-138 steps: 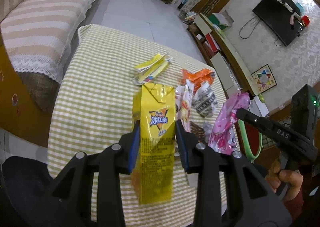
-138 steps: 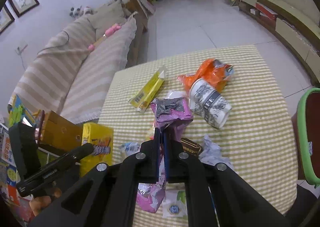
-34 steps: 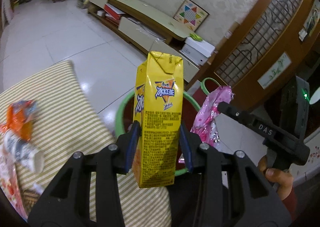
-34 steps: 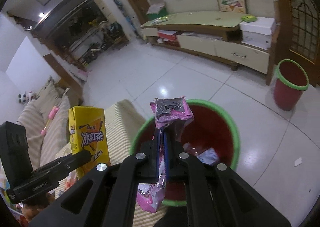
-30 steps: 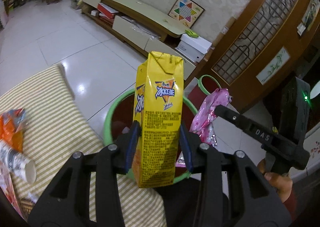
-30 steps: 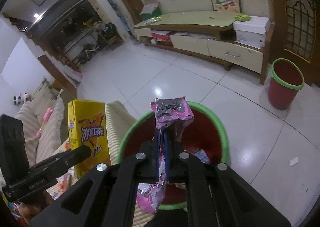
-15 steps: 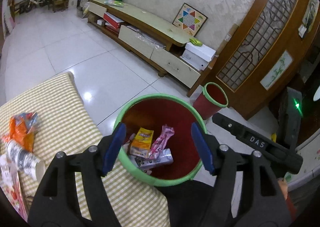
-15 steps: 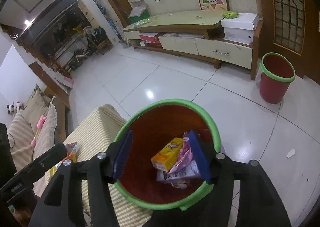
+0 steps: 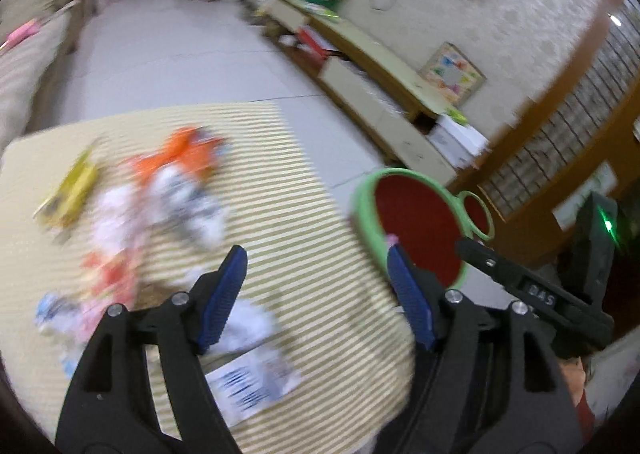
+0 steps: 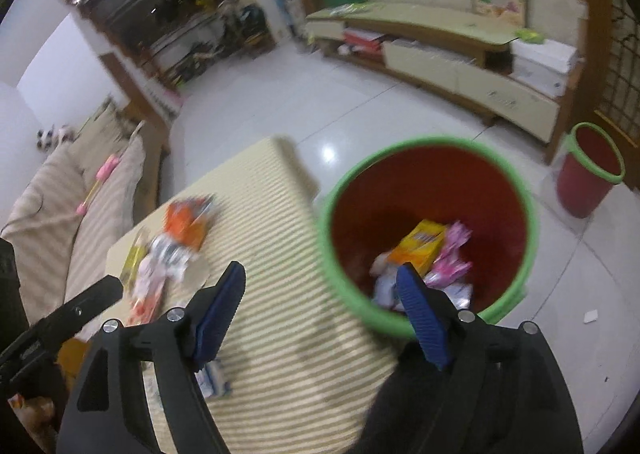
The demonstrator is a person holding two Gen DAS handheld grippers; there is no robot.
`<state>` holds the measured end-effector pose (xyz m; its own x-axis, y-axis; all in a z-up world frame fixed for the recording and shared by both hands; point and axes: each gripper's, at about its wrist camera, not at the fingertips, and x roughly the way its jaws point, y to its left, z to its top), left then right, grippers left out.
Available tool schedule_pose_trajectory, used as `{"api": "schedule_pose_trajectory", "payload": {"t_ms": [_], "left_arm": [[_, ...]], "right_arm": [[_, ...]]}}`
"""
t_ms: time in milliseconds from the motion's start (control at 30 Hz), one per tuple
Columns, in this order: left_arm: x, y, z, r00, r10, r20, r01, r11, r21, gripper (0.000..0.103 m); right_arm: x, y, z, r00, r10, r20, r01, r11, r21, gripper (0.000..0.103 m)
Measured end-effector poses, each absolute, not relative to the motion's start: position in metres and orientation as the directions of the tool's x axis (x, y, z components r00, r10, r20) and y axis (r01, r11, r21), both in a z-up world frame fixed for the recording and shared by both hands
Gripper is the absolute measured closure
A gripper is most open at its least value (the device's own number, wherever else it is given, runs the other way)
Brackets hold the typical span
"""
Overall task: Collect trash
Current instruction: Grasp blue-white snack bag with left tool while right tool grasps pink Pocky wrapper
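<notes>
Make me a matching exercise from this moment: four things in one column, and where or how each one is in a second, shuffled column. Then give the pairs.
Things
1. yellow carton
2. orange wrapper
3. small bin
4. right gripper

Place or state
A. on the striped tablecloth
B. open, nothing between its jaws
C. inside the big bin, beside a pink wrapper
D. on the floor by the low cabinet

Pairs: 1-C, 2-A, 3-D, 4-B
</notes>
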<state>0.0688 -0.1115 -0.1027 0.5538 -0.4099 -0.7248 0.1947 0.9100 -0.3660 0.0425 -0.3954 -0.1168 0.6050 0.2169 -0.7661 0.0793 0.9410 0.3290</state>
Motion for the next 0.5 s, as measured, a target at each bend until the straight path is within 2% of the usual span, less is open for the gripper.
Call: {"api": "schedule_pose_trajectory", "payload": {"t_ms": [200, 367, 500], "left_arm": [[0.046, -0.020, -0.120, 0.599, -0.245, -0.762, -0.043, 0.941, -0.337, 0.033], [0.027, 0.048, -0.154, 0.562, -0.137, -0.816, -0.237, 0.918, -0.317, 0.033], [0.023, 0.082, -0.186, 0.512, -0.147, -0.846, -0.355, 0.861, -0.364, 0.033]], "right_arm": [[0.034, -0.349, -0.142, 0.525, 0.267, -0.808, 0.056, 0.937, 0.346, 0.027], [0.026, -0.324, -0.143, 0.498, 0.280, -0.821, 0.022, 0.942, 0.334, 0.027], [0.025, -0.313, -0.141, 0.483, 0.280, -0.830, 0.014, 0.945, 0.327, 0.027]]}}
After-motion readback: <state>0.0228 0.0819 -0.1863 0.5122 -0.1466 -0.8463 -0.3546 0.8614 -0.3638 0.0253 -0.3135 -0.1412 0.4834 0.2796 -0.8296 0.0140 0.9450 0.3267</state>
